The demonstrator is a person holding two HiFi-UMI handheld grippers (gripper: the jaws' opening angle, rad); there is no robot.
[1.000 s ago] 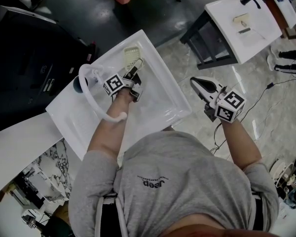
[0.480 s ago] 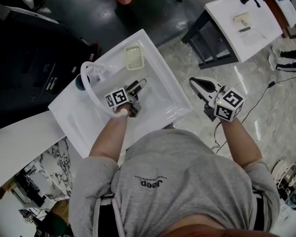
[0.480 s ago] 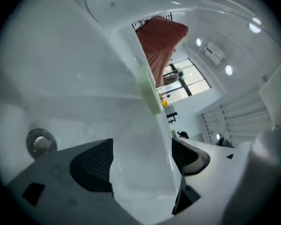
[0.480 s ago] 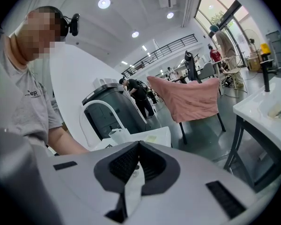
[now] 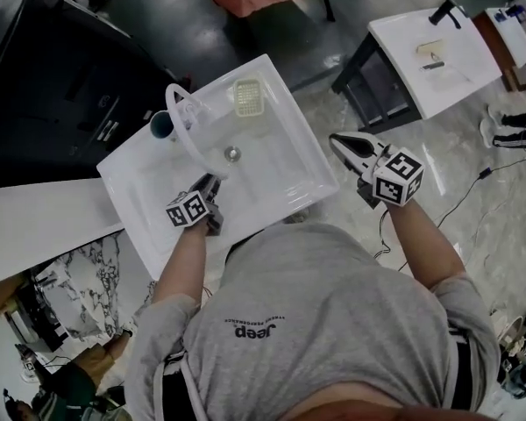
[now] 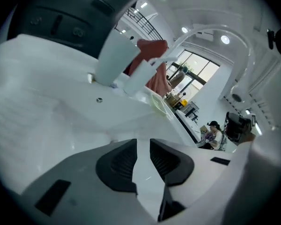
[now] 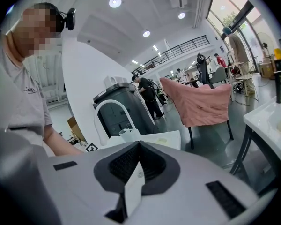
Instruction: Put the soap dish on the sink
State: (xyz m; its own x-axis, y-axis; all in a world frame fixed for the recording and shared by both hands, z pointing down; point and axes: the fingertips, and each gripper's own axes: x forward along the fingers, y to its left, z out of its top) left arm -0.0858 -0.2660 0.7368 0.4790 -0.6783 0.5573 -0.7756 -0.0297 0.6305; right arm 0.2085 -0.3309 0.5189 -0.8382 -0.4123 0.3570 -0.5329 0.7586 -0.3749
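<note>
The pale yellow-green slotted plastic soap dish [image 5: 248, 96] lies on the upper-centre corner of the white rectangular ceramic sink [image 5: 307, 160], well apart from the left gripper [image 5: 212, 180] lower left, whose jaws have just been closing to a narrow empty gap, while the right gripper [image 5: 336, 139], centre right, is closed and empty.

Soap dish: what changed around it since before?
The left gripper let go of the pale slotted plastic soap dish on the back corner of the white sink and drew back toward the person, empty jaws just closing. The right gripper stayed shut beside it.
</note>
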